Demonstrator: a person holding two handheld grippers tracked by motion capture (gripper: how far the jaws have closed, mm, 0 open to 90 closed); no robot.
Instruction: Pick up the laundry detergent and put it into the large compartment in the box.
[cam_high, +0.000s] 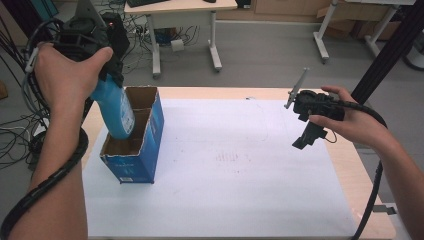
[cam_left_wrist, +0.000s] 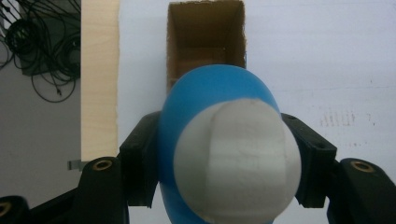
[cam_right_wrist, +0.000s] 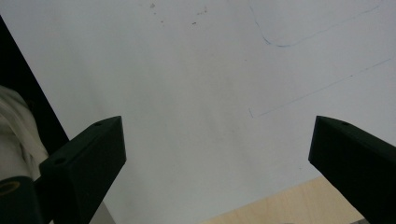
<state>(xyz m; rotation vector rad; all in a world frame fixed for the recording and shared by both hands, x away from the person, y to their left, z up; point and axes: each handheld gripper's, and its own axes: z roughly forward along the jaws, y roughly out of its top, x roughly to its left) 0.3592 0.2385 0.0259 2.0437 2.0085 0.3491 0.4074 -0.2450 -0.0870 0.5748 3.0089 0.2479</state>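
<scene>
Over the box, left fingers clamp a blue bottle; right fingers gape empty.

Bottle lower end hidden inside box; bottle base cut off by left gripper view's bottom edge

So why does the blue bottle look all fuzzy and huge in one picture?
In the left gripper view the bottle sits right against the camera, held in the left claw, so it looks big and soft, while the box behind is sharper. In the high view the bottle looks normal, with a mild shine. In the right gripper view the right claw is dark against bright paper.
</scene>
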